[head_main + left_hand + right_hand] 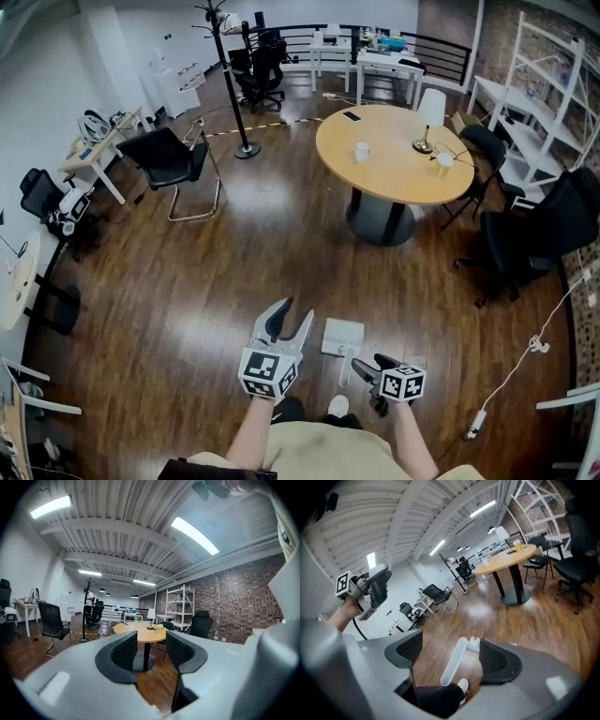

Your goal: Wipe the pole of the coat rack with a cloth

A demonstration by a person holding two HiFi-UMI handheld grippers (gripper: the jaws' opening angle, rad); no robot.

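The left gripper (pixel 292 321) and right gripper (pixel 371 366) hung released, empty, low near a white thing (pixel 342 336) on the floor, perhaps the cloth; the coat rack pole (pixel 228 89) stood well apart, across the room, beyond reach.

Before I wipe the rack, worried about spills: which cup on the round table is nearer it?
The white cup, on the round table's coat rack side; the yellowish cup sits beyond the lamp.
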